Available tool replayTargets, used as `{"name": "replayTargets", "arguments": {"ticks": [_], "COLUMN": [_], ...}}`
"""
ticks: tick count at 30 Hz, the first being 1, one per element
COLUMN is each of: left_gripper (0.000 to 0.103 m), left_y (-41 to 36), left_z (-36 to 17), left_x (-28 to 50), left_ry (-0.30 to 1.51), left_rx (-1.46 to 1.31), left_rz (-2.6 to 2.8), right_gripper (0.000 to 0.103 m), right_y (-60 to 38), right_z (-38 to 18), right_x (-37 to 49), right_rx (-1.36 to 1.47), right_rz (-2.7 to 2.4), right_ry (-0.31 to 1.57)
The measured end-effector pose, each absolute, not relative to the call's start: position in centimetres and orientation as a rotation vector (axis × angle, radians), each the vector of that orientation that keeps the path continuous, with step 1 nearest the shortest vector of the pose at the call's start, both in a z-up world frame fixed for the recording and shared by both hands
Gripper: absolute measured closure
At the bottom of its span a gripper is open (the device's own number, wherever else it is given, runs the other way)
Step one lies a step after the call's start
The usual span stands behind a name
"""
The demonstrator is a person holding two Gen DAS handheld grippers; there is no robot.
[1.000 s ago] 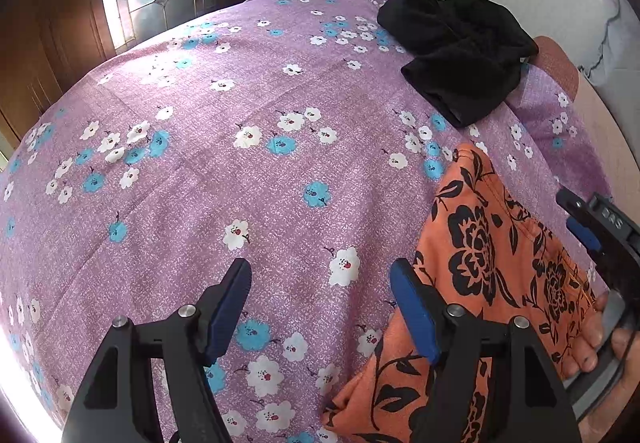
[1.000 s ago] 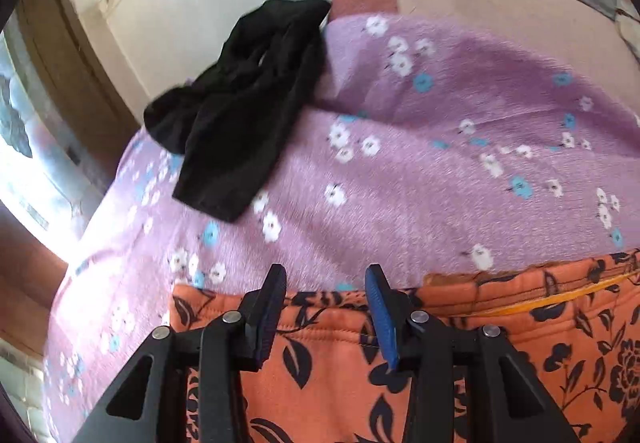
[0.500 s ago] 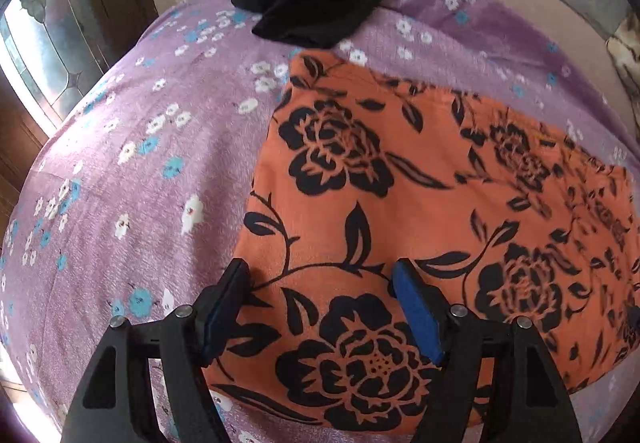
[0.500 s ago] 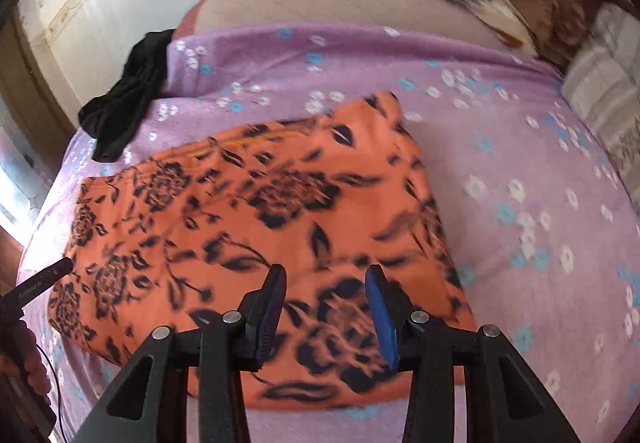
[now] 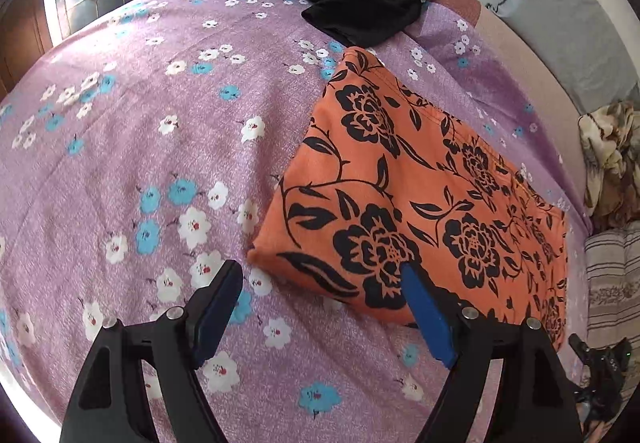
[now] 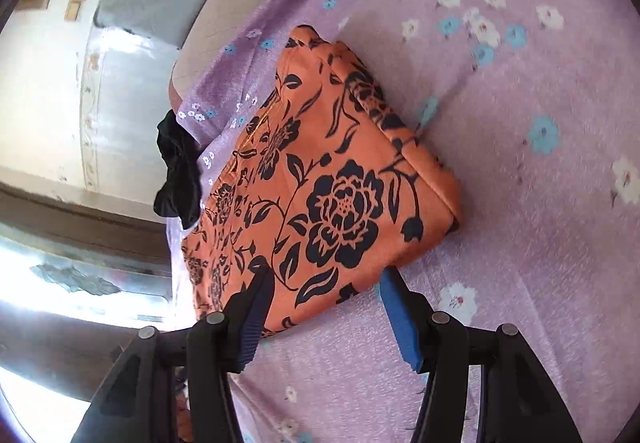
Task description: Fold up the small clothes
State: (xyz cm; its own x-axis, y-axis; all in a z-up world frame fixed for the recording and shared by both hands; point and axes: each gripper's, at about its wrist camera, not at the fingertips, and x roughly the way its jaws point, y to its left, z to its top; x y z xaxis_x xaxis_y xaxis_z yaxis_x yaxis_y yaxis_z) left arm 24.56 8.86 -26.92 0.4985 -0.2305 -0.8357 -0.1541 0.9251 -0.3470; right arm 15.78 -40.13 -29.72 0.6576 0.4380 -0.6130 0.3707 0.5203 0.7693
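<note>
Orange floral garment (image 5: 420,203) lies folded flat on the purple floral bedsheet (image 5: 140,123), right of centre in the left wrist view, black garment (image 5: 360,11) bunched just beyond its far corner. Left gripper (image 5: 320,303) has its jaws apart, nothing held, hovering at the garment's near corner. Right gripper (image 6: 324,307) is likewise spread and empty, at the near edge.

Risks: a pinch at the folded corner may catch only the top layer and peel the fold open; dragging could bunch the sheet (thin, already rippled).

Long axis runs from that near corner away toward the right side of the bed; the far short end points at the black garment.
</note>
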Motion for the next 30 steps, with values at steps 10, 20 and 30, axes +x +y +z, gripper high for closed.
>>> {"name": "replayTargets", "arguments": {"ticks": [10,20,30], "left_gripper": [0.049,0.041,0.053], "left_y": [8.3,8.8,8.0], "left_z": [-29.5,-30.2,-30.8], "left_x": [25.4,26.7,27.8], "left_ry": [1.121,1.034,1.024], "left_rx": [-0.631,-0.735,-0.678], "left_rz": [-0.127,-0.086,-0.045], "right_gripper": [0.043,0.043,0.049], "right_y": [-38.4,-38.9,-39.6], "right_z": [-32.6,-32.6,-32.4], "right_x": [17.1,19.1,20.5], "right_rx": [1.139,1.131,1.068], "right_rz": [0.054,0.023,-0.035], "right_ry": [0.964,0.892,0.836]}}
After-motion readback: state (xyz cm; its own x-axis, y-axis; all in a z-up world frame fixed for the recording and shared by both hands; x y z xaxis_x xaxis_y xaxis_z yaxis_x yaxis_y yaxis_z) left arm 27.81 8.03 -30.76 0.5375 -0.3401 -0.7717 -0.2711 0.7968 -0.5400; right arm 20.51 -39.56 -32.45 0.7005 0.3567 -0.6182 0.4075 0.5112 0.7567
